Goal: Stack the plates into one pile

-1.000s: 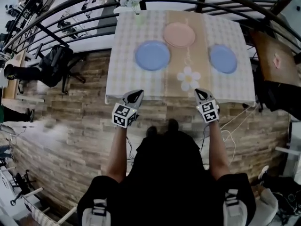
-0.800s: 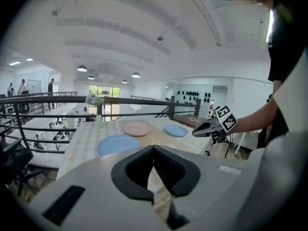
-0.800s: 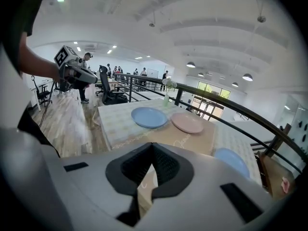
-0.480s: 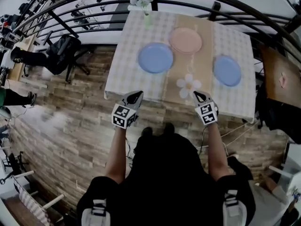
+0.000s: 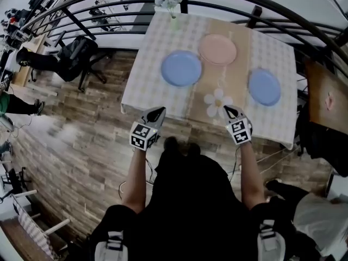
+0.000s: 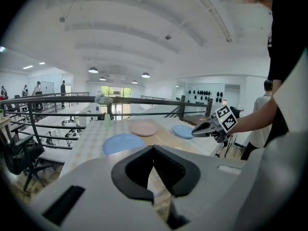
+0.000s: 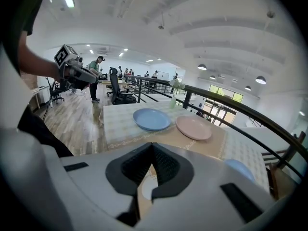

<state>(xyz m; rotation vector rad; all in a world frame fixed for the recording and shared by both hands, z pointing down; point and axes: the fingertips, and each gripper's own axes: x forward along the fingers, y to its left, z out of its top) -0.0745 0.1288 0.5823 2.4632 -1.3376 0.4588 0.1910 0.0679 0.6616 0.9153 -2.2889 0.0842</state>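
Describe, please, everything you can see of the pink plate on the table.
The pink plate is round and shallow, with a low raised rim. It looks like plain matte plastic. It is empty and lies flat, right side up, on the tan runner, toward the far side of the table. The left blue plate lies close beside it, seemingly with a narrow gap. The right blue plate lies farther off. Nothing rests on it.
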